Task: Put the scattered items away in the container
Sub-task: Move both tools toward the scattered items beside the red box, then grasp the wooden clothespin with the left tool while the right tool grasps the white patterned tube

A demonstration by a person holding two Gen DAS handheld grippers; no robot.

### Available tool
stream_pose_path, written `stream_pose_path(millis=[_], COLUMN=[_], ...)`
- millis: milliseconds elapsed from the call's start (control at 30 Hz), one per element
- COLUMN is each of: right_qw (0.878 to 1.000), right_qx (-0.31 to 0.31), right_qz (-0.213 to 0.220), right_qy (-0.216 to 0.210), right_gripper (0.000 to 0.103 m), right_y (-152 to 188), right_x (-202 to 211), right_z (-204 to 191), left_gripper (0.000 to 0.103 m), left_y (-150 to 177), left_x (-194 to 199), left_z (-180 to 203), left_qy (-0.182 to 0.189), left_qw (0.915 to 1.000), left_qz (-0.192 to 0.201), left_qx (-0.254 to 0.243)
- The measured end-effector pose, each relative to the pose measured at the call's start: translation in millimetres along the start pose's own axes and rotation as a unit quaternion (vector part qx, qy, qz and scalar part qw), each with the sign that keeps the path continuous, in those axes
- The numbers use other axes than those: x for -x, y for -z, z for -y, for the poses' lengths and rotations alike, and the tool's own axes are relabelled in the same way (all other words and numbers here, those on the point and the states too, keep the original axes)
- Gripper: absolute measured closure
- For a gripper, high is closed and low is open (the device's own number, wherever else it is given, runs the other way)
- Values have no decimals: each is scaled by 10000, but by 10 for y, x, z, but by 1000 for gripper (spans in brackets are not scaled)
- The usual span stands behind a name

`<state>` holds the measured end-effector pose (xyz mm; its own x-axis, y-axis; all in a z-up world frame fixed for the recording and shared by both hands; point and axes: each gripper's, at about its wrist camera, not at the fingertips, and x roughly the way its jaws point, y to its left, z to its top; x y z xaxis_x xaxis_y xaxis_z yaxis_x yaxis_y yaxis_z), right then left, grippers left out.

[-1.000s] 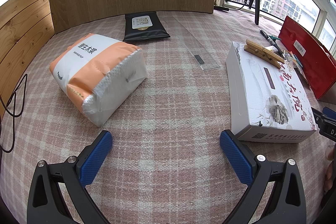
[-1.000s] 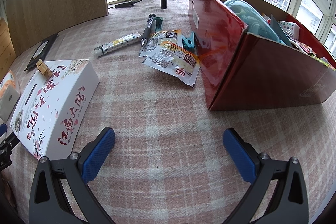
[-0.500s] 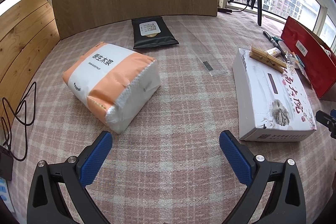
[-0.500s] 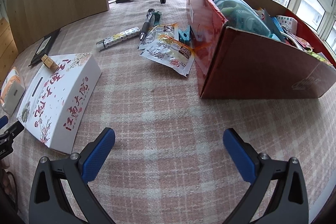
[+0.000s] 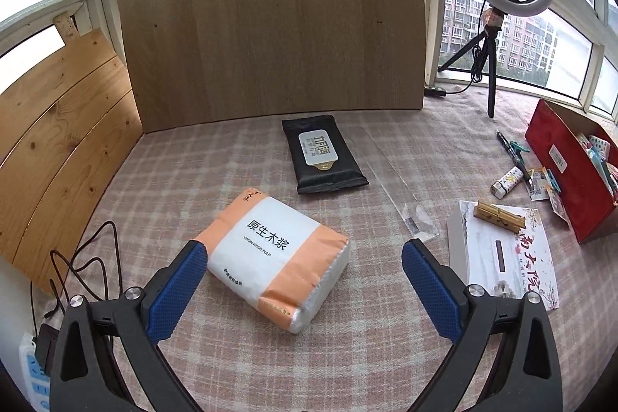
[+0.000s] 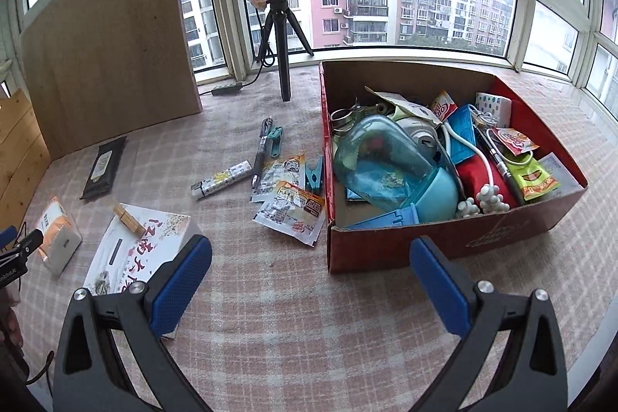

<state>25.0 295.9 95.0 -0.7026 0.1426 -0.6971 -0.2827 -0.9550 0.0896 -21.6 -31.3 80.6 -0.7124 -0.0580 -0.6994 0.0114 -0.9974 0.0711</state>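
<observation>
On the pink-and-cream checked tablecloth (image 5: 239, 165), the left gripper (image 5: 305, 280) hangs with its blue-padded fingers spread wide, nothing between them, looking down on the orange-and-white soft pack of tissues (image 5: 276, 257) that lies flat just ahead. Beyond the pack sits the black wet-wipe pouch with a white label (image 5: 323, 154), near the foot of the upright wooden board (image 5: 270, 14). To the right, a clear plastic ruler (image 5: 401, 197) runs diagonally, and past it lies the white tissue box printed with red characters (image 5: 506, 257), a wooden clothespin (image 5: 500, 216) resting on its top.

Over to the right gripper (image 6: 311, 277): also spread wide and empty, hovering above the cloth with its left pad over the corner of the white tissue box (image 6: 135, 250). Straight ahead stands the red cardboard box (image 6: 444, 246), the container, open-topped and already crammed with a blue plastic tub, sachets, a white cable and more.

Scattered on the cloth left of the box: two printed snack sachets (image 6: 289, 207), a teal plastic clip (image 6: 314, 172) touching the box wall, a dark pen (image 6: 262, 151), another teal clip (image 6: 276, 141) just beside the pen, and a small patterned tube (image 6: 221, 179). A ring light on a black tripod (image 6: 280, 26) stands by the window behind them.
</observation>
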Motion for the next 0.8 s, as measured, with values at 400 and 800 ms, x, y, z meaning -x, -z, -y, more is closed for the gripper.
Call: stream_pose_path(millis=[400,800], right_qw=[9960,9864], right_qx=[-390,-355], right_qz=[-57,-1228], right_qy=[-803,-1030], right_gripper=[1,13], right_y=[-688,-998], right_x=[139,-485], right_z=[-241,-548], left_gripper=[8,9], left_y=[-588,-621], left_x=[98,250], left_z=[-340,420], left_qy=[237,1390], left_qw=[9996,9620], left_qz=[103,571], left_qx=[-118,-2280])
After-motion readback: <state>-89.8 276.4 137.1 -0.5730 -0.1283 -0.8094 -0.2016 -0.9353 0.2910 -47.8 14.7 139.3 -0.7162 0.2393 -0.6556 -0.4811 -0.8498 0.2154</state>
